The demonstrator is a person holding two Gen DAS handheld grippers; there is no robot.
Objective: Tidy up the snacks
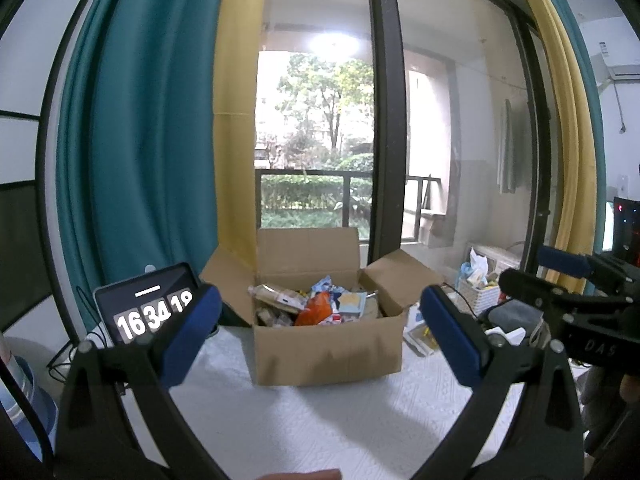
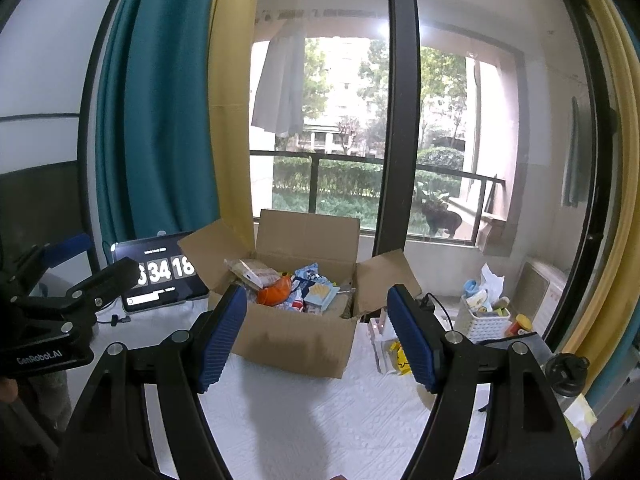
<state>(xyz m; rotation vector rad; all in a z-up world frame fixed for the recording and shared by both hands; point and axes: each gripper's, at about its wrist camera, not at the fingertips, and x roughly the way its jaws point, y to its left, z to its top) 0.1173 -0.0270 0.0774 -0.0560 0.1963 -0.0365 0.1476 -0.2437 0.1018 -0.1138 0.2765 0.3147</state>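
Note:
An open cardboard box (image 1: 326,354) stands on the white table, also in the right wrist view (image 2: 296,344). It is full of snack packets (image 1: 316,306), with an orange packet (image 2: 274,294) and a light blue pack (image 2: 320,298) on top. My left gripper (image 1: 320,332) is open and empty, held short of the box. My right gripper (image 2: 316,334) is open and empty, also short of the box. Each gripper shows at the edge of the other's view: the right one (image 1: 560,284) and the left one (image 2: 72,284).
A tablet (image 1: 146,306) showing a clock stands left of the box, also in the right wrist view (image 2: 160,276). A white basket (image 2: 482,318) with small items and a white and yellow packet (image 2: 390,346) lie to the right. Curtains and a glass door stand behind.

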